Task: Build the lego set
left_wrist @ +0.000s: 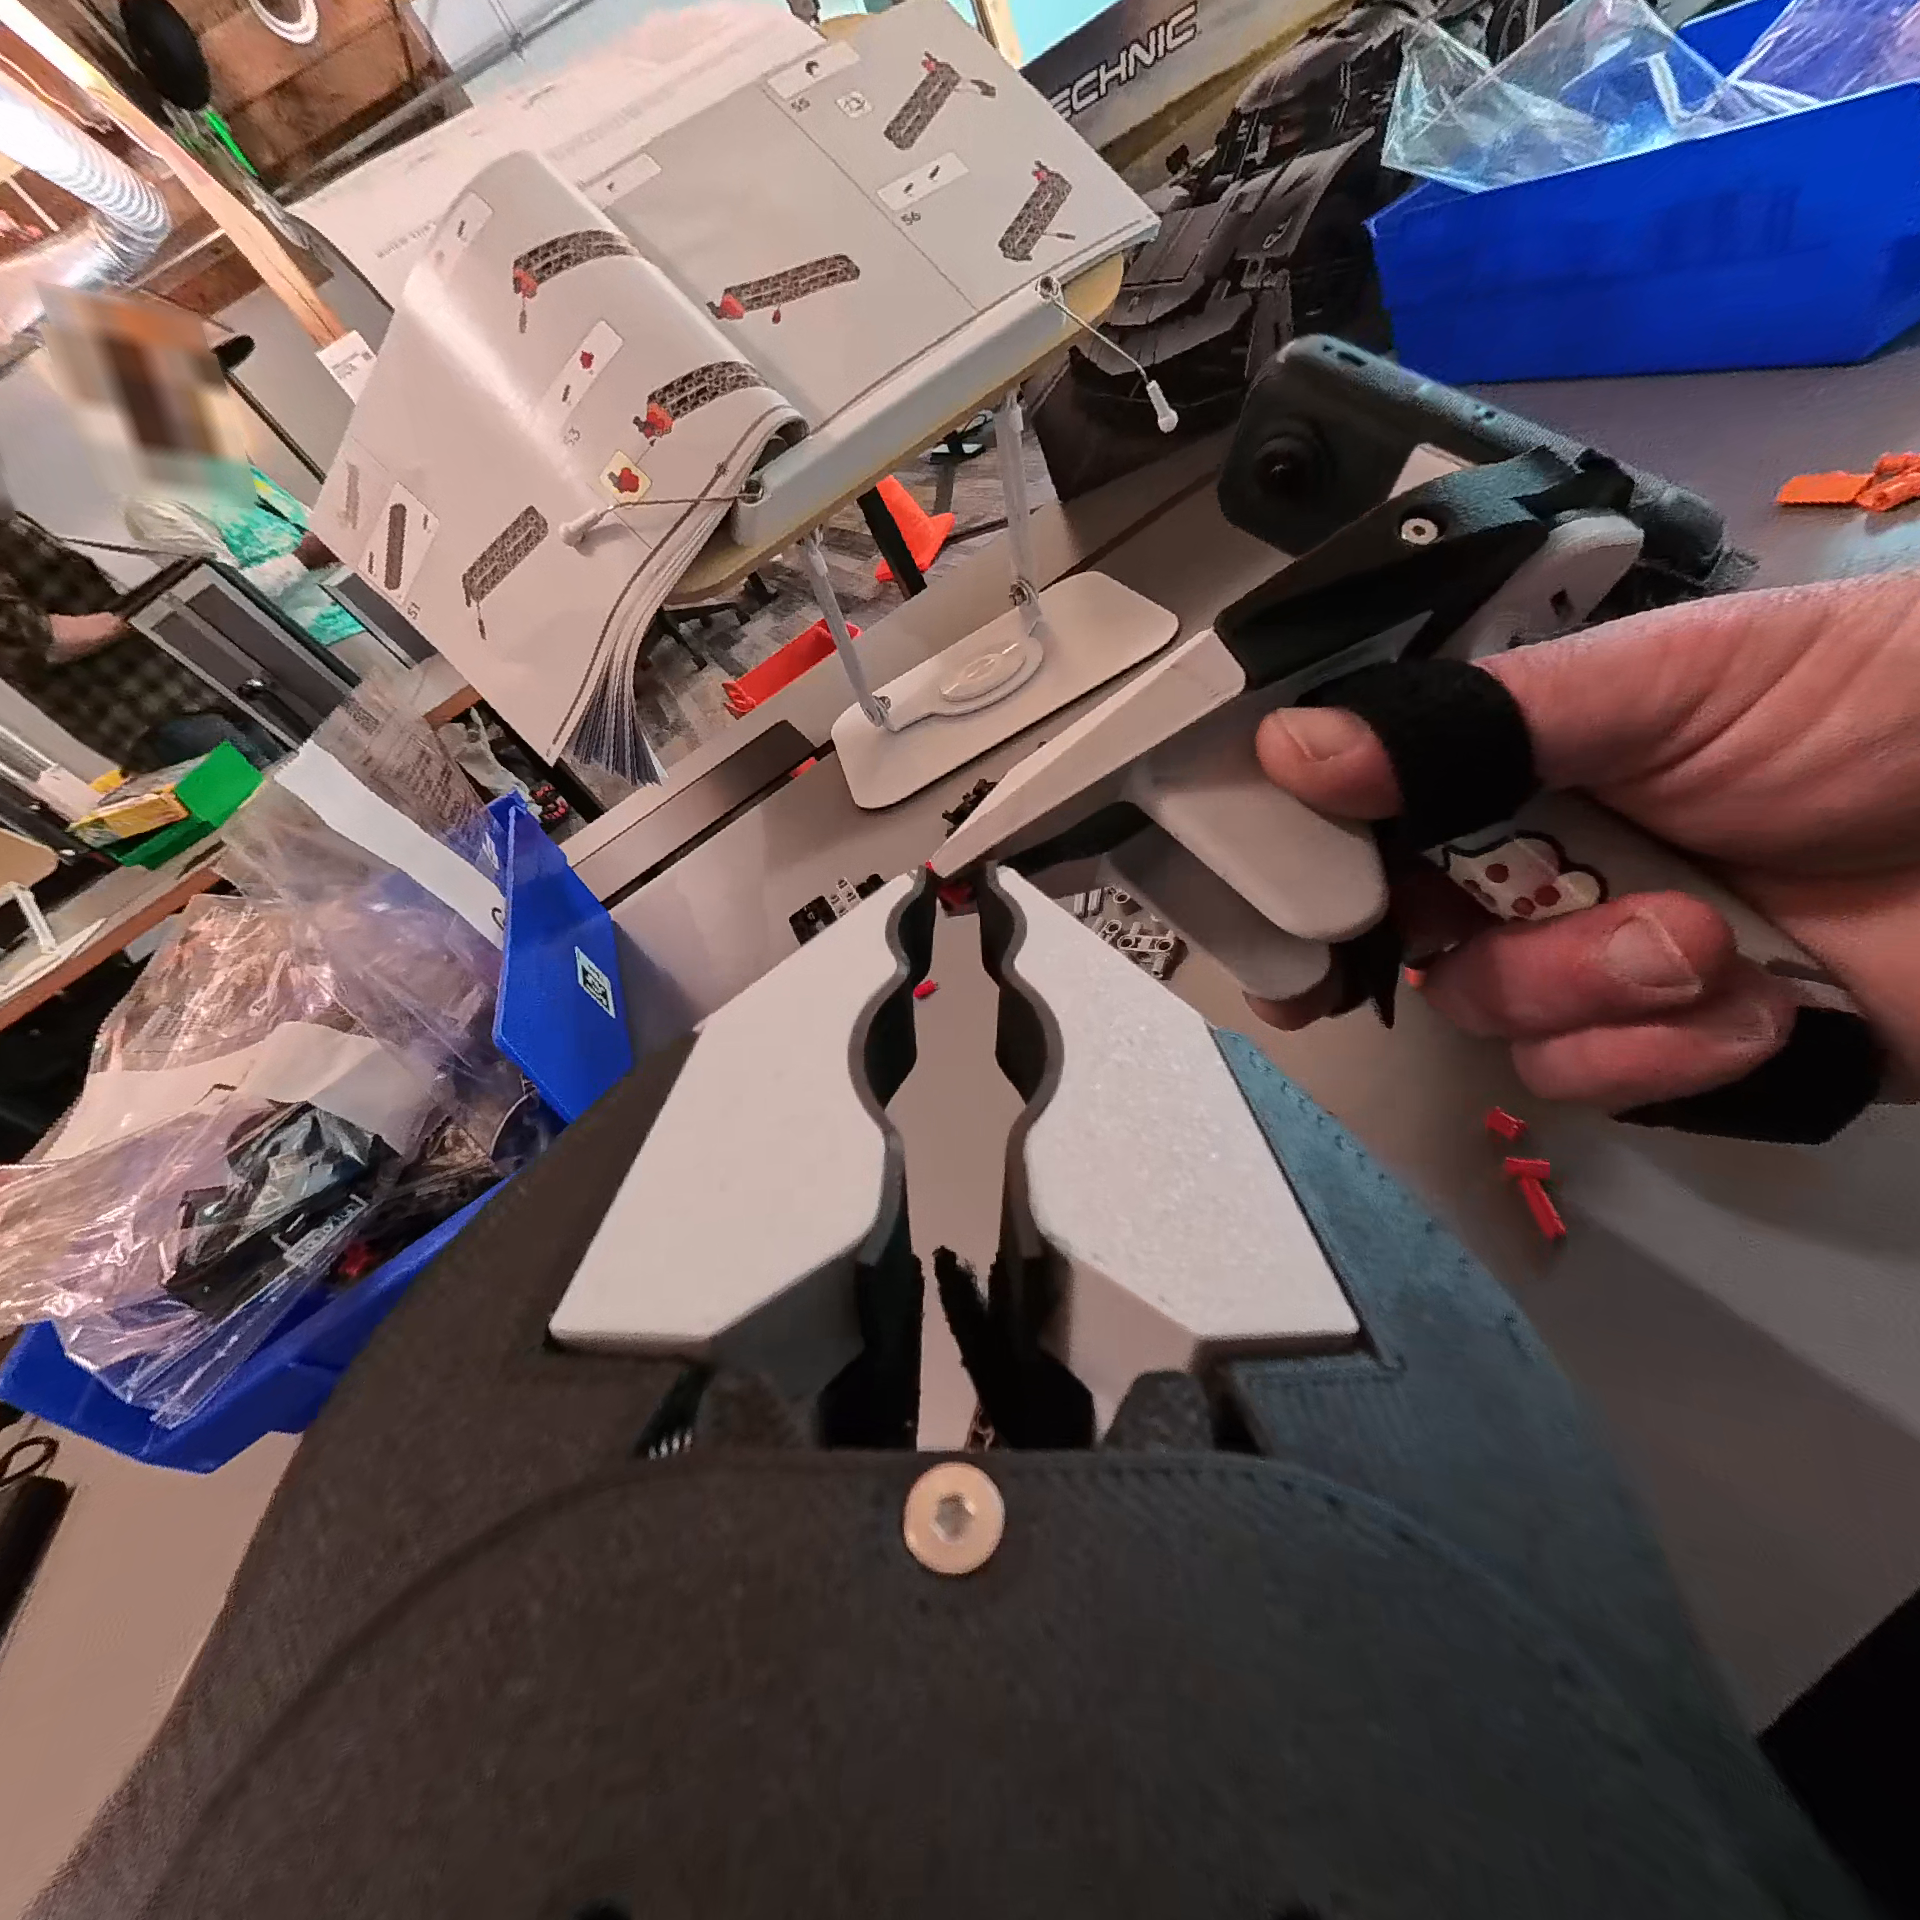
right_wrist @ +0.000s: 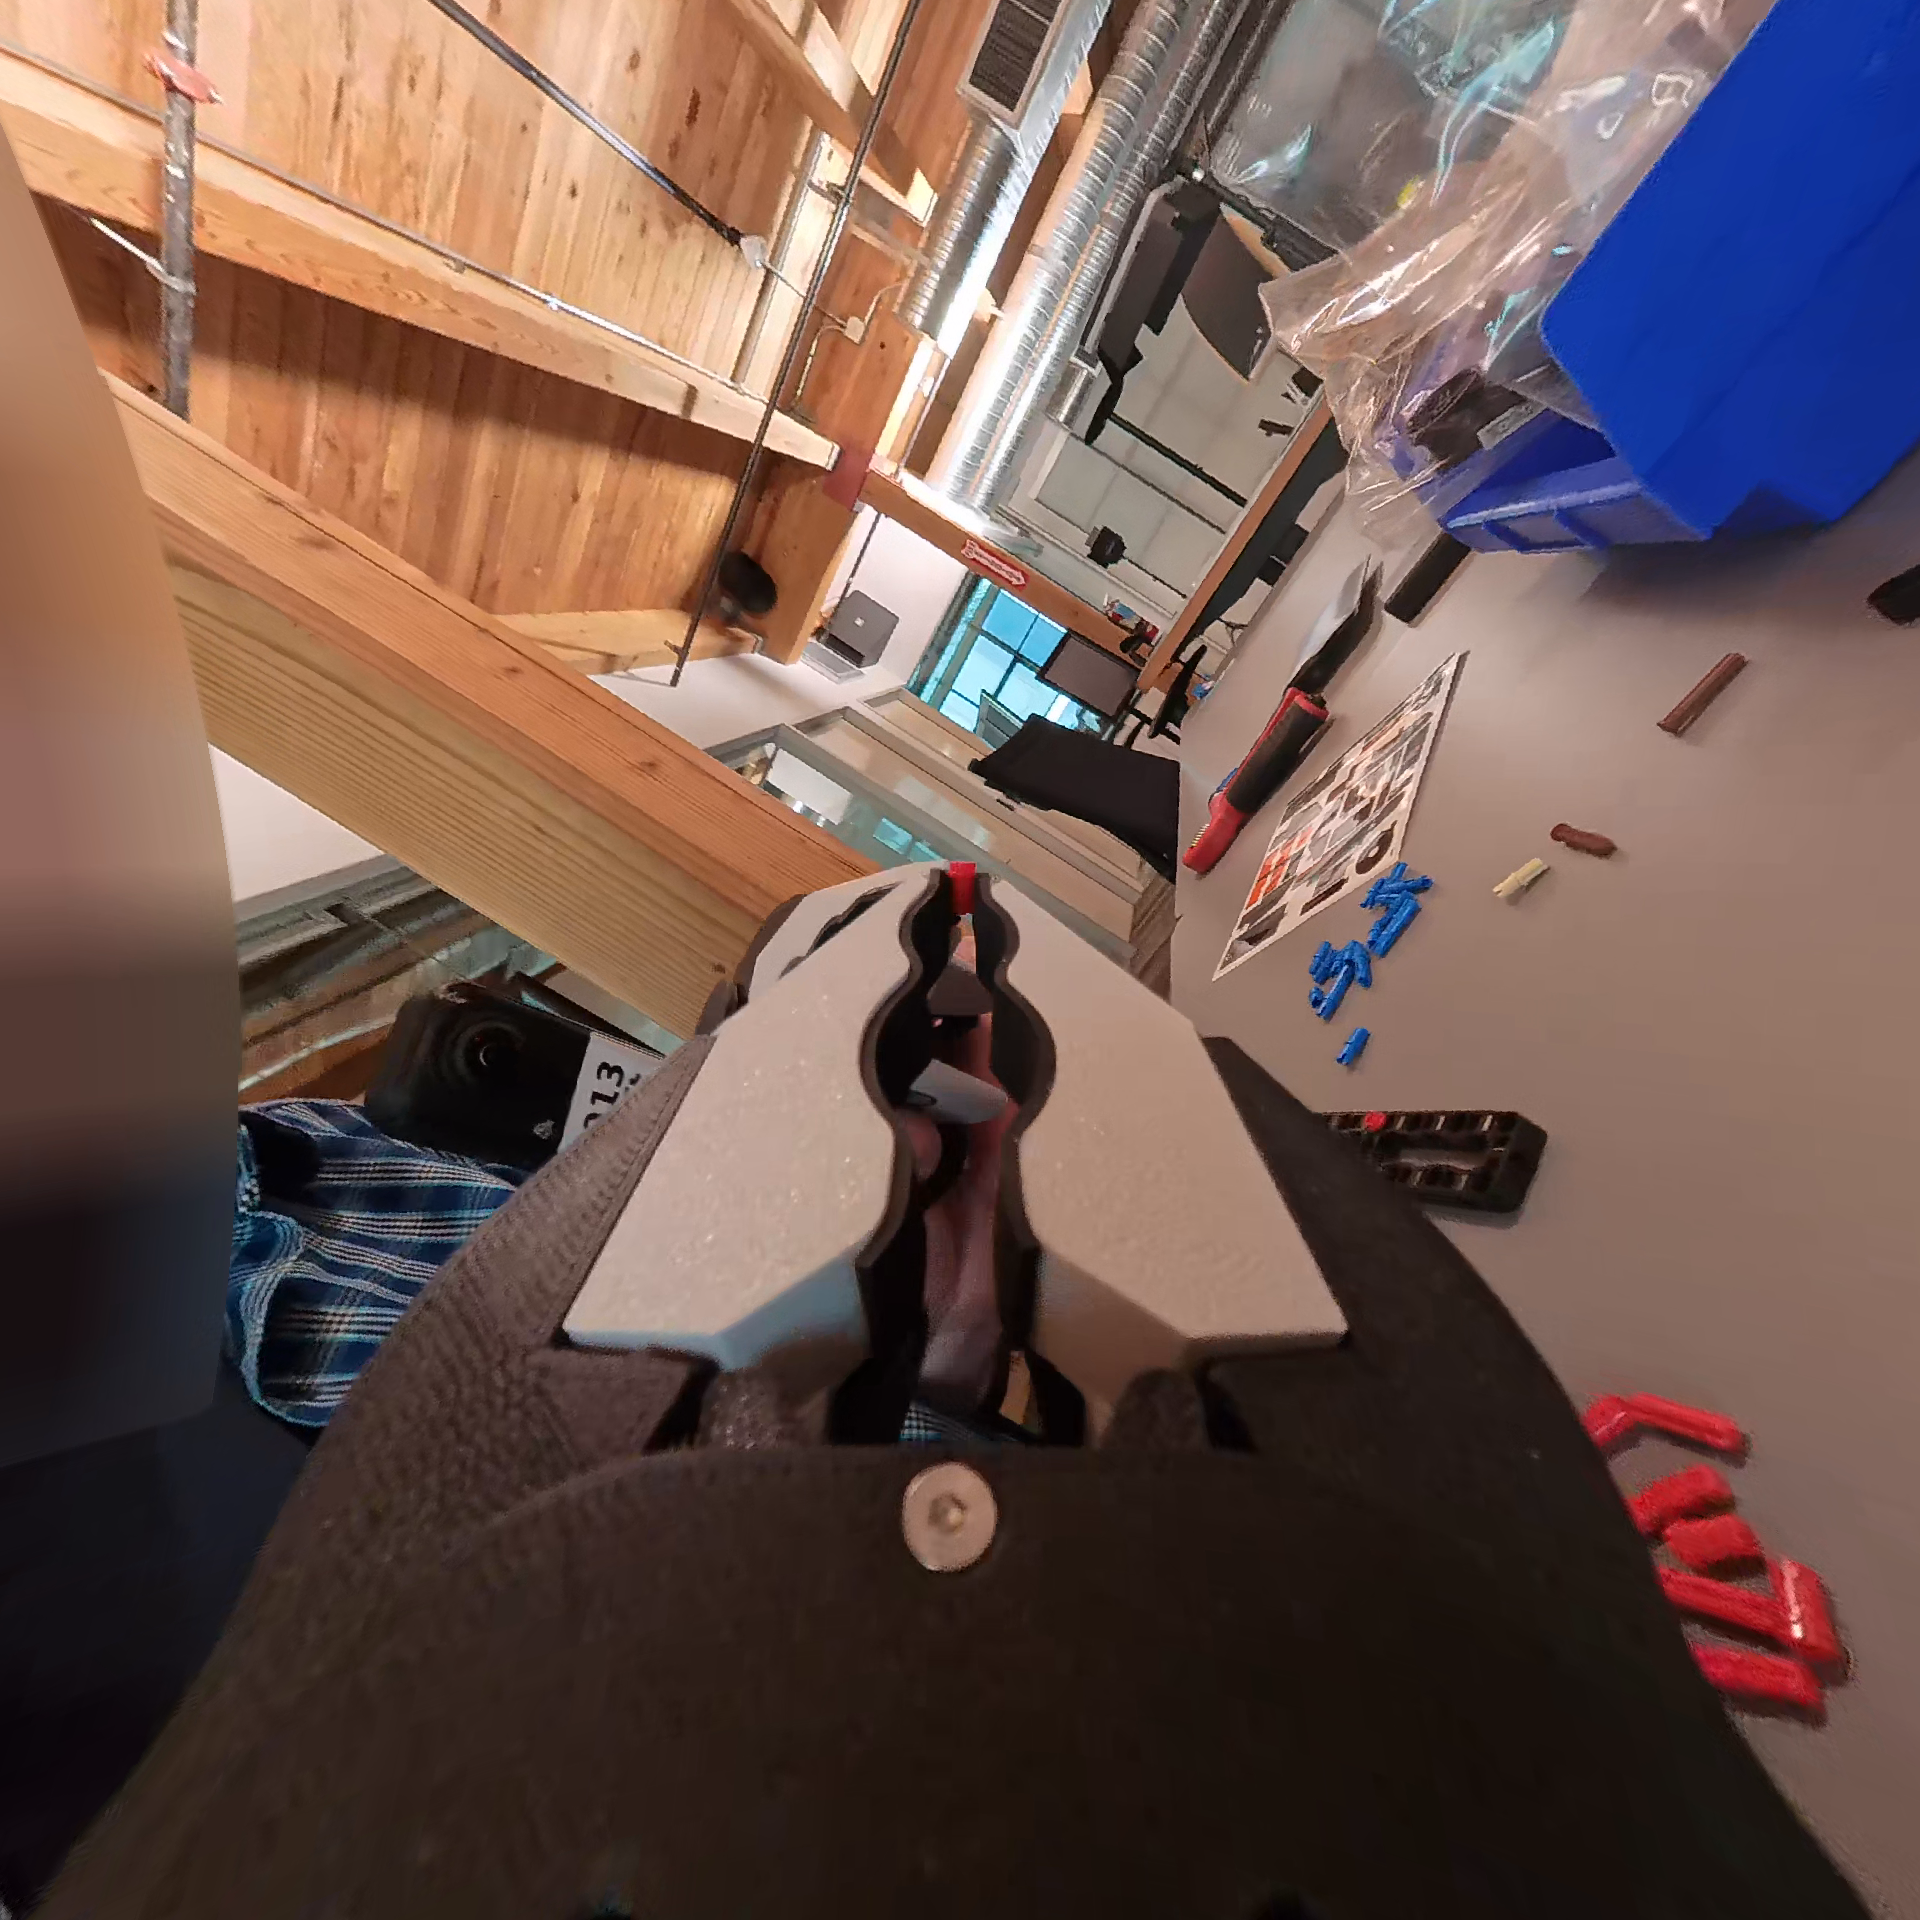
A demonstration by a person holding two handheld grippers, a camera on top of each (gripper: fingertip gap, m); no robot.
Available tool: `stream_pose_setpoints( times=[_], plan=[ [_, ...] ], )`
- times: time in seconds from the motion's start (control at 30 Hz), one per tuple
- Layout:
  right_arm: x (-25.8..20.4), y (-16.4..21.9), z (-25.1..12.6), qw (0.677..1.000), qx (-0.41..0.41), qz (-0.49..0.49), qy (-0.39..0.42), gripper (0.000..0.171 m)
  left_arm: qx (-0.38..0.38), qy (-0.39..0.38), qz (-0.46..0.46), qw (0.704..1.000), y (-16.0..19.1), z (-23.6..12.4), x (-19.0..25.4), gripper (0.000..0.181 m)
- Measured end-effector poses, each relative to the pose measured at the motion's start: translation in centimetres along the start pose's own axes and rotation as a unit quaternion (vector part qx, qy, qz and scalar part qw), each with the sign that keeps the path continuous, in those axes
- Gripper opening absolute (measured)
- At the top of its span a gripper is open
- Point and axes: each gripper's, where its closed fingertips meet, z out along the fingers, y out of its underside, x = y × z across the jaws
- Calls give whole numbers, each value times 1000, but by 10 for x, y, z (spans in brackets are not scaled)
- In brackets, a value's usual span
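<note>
In the left wrist view my left gripper point(left_wrist: 952, 891) is nearly closed, and its tips pinch a small dark and red lego piece point(left_wrist: 950, 902) above the table. My right gripper point(left_wrist: 937, 865), held by a hand, comes in from the right, and its tip touches the left gripper's tips. In the right wrist view my right gripper point(right_wrist: 962, 896) is shut on a small red pin point(right_wrist: 962, 883) that sticks out past its tips. The left gripper's grey fingers point(right_wrist: 821, 930) lie just behind. How the pin meets the held piece is hidden.
An open instruction booklet point(left_wrist: 727, 301) stands on a stand ahead. Blue bins hold plastic bags at the left point(left_wrist: 561, 966) and back right point(left_wrist: 1662, 249). Loose red pins point(left_wrist: 1527, 1174), blue pins point(right_wrist: 1371, 935), red pieces point(right_wrist: 1714, 1558), a black beam frame point(right_wrist: 1444, 1153) and a sticker sheet point(right_wrist: 1351, 810) lie on the grey table. My two grippers' fingertips are within a few centimetres of each other.
</note>
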Motion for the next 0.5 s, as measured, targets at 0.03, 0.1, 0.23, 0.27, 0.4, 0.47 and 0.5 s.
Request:
stream_pose_setpoints(
  times=[0.03, 0.1, 0.23, 0.27, 0.4, 0.47, 0.5],
  plan=[
    [0, 0, 0, 1000, 2, 7, -4, 1, 1, 1, 2, 1000, 0, 0, 0, 7],
    [-1, 1, -1, 1000, 6, 18, -9, 1, 2, 1, 9, 1000, 0, 0, 1, 7],
    [-7, 1, -1, 999, 6, 24, -23, 1, 14, 2, 19, 1000, -4, -3, 1, 5],
    [-9, 0, -1, 999, 3, 20, -26, 1, 18, 3, 23, 1000, -6, -4, 1, 5],
    [-18, 1, 0, 999, -14, 2, -34, 1, 37, 14, 19, 999, -14, -9, 0, 4],
    [-22, 2, 0, 999, -22, -2, -39, 1, 47, 23, 18, 998, -17, -12, 1, 4],
    [-24, 3, 0, 999, -26, -5, -41, 1, 50, 28, 18, 998, -18, -14, 2, 3]
  ],
)
